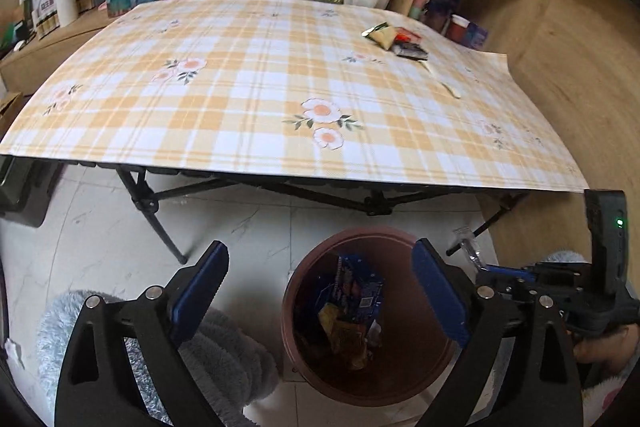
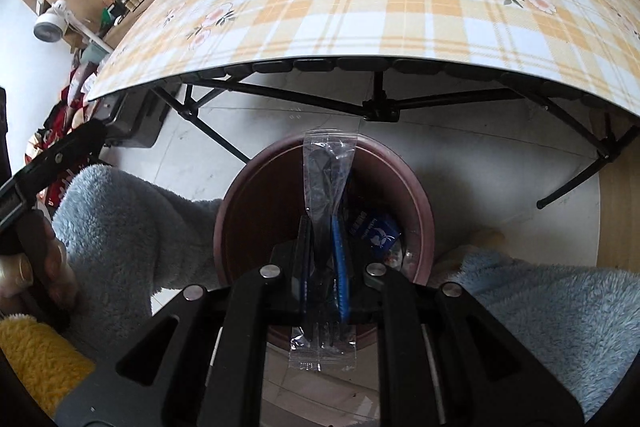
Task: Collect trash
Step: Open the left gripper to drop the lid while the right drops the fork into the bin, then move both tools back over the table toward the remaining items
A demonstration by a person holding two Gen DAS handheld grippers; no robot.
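Right claw point(image 2: 324, 227) pinching cutlery packet point(image 2: 329, 163) | over bin point(image 2: 240, 211) rim

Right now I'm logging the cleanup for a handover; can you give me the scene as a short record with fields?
bin: brown round bin on the floor by the table's near edge, already holding wrappers
left claw: open, empty, above the bin
right claw: shut on a clear cutlery packet, over the bin
still on table: snack wrappers and a pale strip near the far right corner
table: plaid floral cloth
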